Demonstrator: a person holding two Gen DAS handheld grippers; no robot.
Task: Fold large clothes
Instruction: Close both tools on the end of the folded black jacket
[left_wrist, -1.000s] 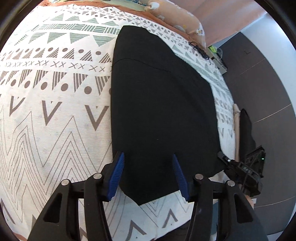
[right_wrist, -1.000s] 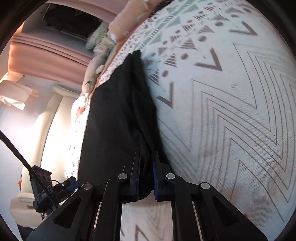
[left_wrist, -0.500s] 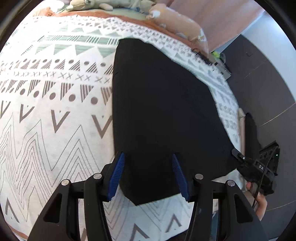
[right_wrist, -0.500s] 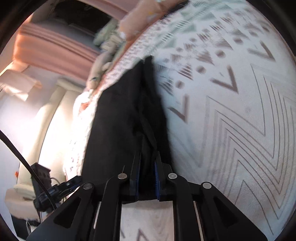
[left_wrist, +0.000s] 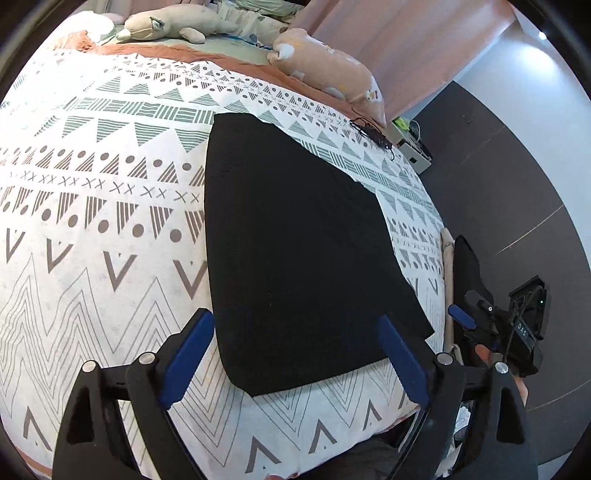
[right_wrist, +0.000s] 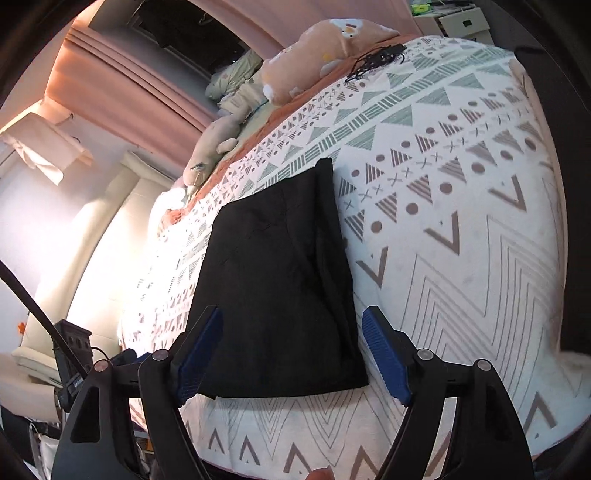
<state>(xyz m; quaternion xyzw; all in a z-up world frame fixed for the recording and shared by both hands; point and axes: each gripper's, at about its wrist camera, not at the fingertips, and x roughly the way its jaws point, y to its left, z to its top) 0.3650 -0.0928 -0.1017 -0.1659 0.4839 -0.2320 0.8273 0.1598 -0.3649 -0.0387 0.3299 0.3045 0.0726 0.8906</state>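
Patterned bedding (left_wrist: 92, 229) covers a wide bed and fills most of both views, with two plush toys (left_wrist: 332, 70) and a pink curtain at the top of the frame. On the bedding lies the black garment (left_wrist: 295, 251), already folded to a flat, long shape that runs from the middle of the frame down to the lower centre.

The left gripper (left_wrist: 295, 354) is above the near end of the cloth; its jaws are opening, with nothing pressed between the blue pads. The right gripper (right_wrist: 291, 354) is the same: jaws opening, the cloth below them but not pinched.

I judge the garment to be soft, light and limp, so it will sag if only one point is lifted. The two near corners look like the best places to take hold, one for each gripper. The near hem is close to the edge of the bed, while much free bedding remains on the left of the left wrist view for another fold.
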